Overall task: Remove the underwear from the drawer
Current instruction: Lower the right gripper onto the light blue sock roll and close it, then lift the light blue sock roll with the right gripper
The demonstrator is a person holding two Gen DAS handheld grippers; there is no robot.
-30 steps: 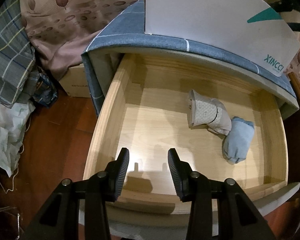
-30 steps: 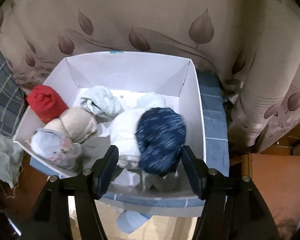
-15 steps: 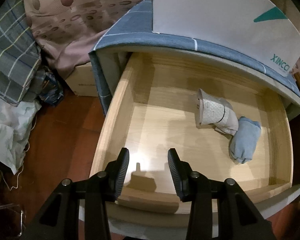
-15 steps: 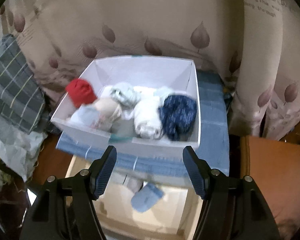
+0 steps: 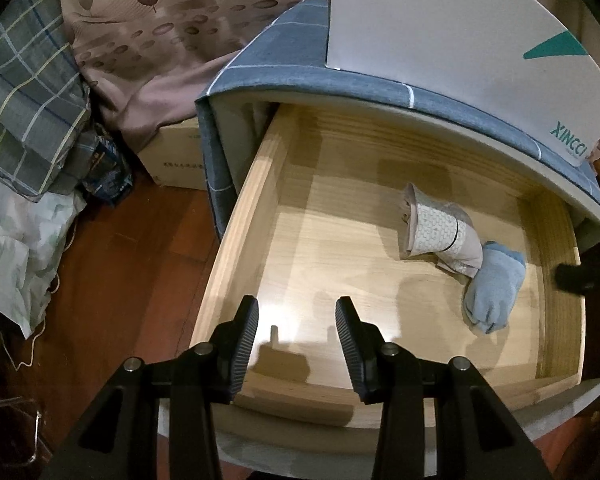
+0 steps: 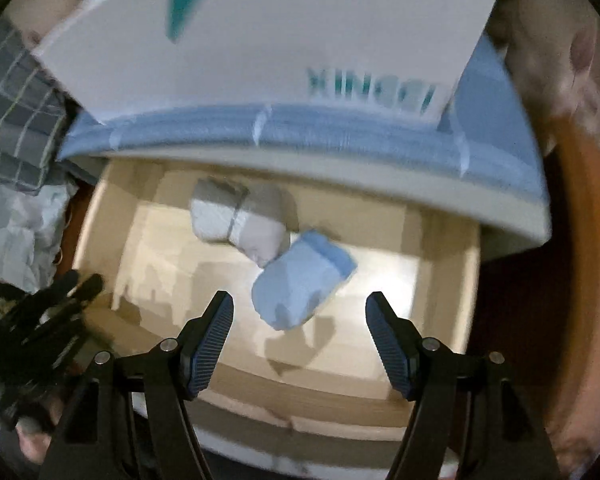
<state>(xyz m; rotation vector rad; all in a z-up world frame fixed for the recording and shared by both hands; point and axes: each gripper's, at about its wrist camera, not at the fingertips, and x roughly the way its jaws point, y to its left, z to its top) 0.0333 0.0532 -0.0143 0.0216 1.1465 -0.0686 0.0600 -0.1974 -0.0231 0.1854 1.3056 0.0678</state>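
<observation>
The wooden drawer (image 5: 236,240) stands pulled out. Two rolled pieces of underwear lie at its right back: a beige patterned roll (image 5: 440,232) and a light blue roll (image 5: 494,292) touching it. My left gripper (image 5: 296,316) hovers open over the drawer's front left, nothing between its fingers. The right wrist view is blurred. There my right gripper (image 6: 300,312) is open above the drawer (image 6: 380,396), with the light blue roll (image 6: 300,284) just beyond its fingertips and the beige roll (image 6: 236,220) behind. Its dark tip (image 5: 576,276) shows at the left view's right edge.
A white box (image 5: 440,32) marked XINCCI stands on the blue-cloth cabinet top (image 5: 280,68) above the drawer. Plaid fabric (image 5: 24,92), a cardboard box (image 5: 176,160) and a white bag (image 5: 16,252) crowd the red-brown floor at left. A patterned curtain (image 5: 160,8) hangs behind.
My right gripper has dropped from over the white box, full of rolled underwear, down to the open drawer. Its tip now enters the left view. The left gripper has stayed put.
</observation>
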